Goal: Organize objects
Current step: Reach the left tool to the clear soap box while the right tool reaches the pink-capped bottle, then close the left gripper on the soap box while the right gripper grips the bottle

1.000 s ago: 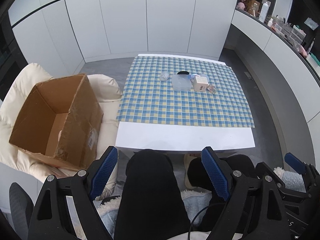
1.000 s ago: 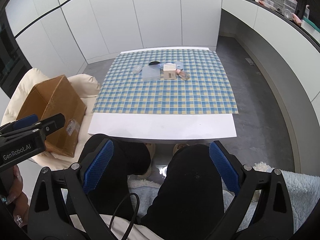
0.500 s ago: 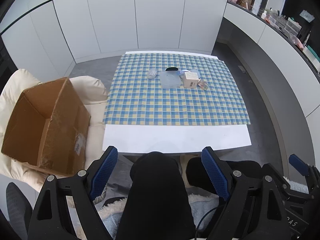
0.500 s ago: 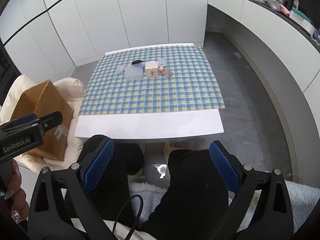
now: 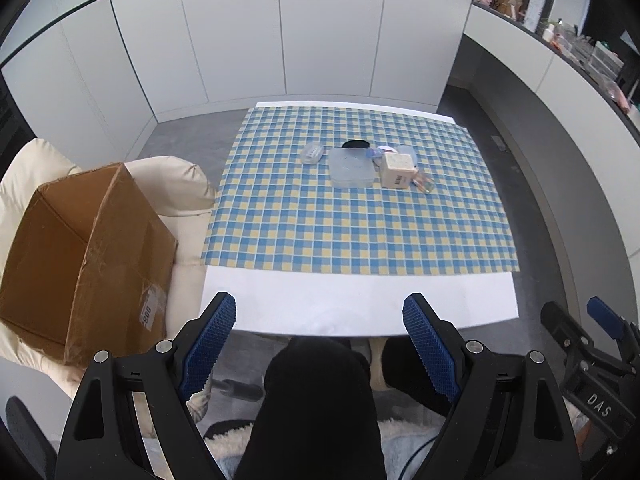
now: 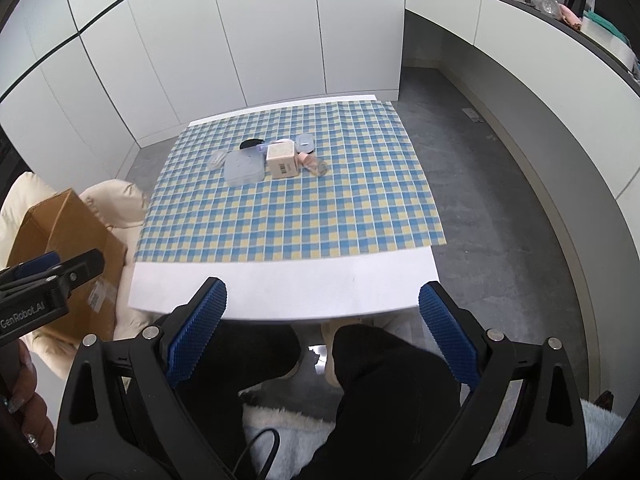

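A small cluster of objects lies far back on the blue and yellow checked cloth (image 5: 360,232): a clear flat plastic box (image 5: 352,167) (image 6: 244,167), a beige cube box (image 5: 397,170) (image 6: 282,160), a small clear case (image 5: 312,153) (image 6: 217,159), a black round lid (image 5: 355,144) (image 6: 251,144) and a pink and clear item (image 5: 422,181) (image 6: 312,162). My left gripper (image 5: 320,344) is open and empty, above the person's lap at the table's near edge. My right gripper (image 6: 322,332) is open and empty, likewise short of the table.
An open cardboard box (image 5: 80,248) (image 6: 68,248) rests on a cream armchair (image 5: 176,184) left of the white table (image 5: 360,300). White cabinets stand behind. A curved counter (image 6: 520,40) with clutter runs along the right. Grey floor surrounds the table.
Both grippers have moved forward and turned somewhat, so the table looks nearer and the cardboard box sits further left. Both stay open and empty.
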### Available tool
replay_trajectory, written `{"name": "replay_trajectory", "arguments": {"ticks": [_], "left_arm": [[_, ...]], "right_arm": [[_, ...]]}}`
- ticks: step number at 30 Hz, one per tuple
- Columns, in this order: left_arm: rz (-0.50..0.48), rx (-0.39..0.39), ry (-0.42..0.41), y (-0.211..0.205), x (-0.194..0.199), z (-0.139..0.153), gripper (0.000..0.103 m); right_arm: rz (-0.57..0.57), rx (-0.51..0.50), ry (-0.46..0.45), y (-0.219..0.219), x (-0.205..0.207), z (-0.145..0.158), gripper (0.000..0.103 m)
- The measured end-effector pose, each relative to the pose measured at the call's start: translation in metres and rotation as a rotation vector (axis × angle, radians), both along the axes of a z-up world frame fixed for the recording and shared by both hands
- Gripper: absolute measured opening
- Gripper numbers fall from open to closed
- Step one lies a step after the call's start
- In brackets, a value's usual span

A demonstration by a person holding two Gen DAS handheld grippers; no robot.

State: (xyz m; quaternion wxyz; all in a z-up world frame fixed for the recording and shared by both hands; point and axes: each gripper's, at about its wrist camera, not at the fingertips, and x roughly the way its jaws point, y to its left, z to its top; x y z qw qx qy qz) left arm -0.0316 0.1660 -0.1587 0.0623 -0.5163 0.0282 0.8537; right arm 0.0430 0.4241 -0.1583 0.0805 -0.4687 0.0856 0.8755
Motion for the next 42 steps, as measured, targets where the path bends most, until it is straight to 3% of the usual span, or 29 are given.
{"name": "replay_trajectory", "arguments": {"ticks": [10, 18, 22, 30, 35, 42], "left_arm": [[0.043, 0.004, -0.056, 0.010, -0.057, -0.038, 0.086], [0.065, -0.037, -0.093, 0.023, -0.109, -0.083, 0.086], [0.085, -0.076, -0.081, 0.025, -0.141, -0.107, 0.086], [0.109, -0.054, -0.061, 0.020, -0.224, -0.149, 0.086], [0.125, -0.133, -0.029, 0.025, -0.265, -0.174, 0.086], [0.091, -0.163, -0.030, 0.029, -0.302, -0.203, 0.086]], "right_arm": [[0.045, 0.024, -0.039, 0.009, -0.072, -0.040, 0.099], [0.063, 0.026, -0.060, 0.025, -0.132, -0.083, 0.099], [0.057, 0.013, -0.078, 0.038, -0.166, -0.110, 0.099], [0.096, 0.043, -0.074, 0.059, -0.230, -0.162, 0.099], [0.172, 0.012, -0.081, 0.059, -0.268, -0.189, 0.088], [0.279, 0.103, -0.073, 0.035, -0.303, -0.211, 0.083]]}}
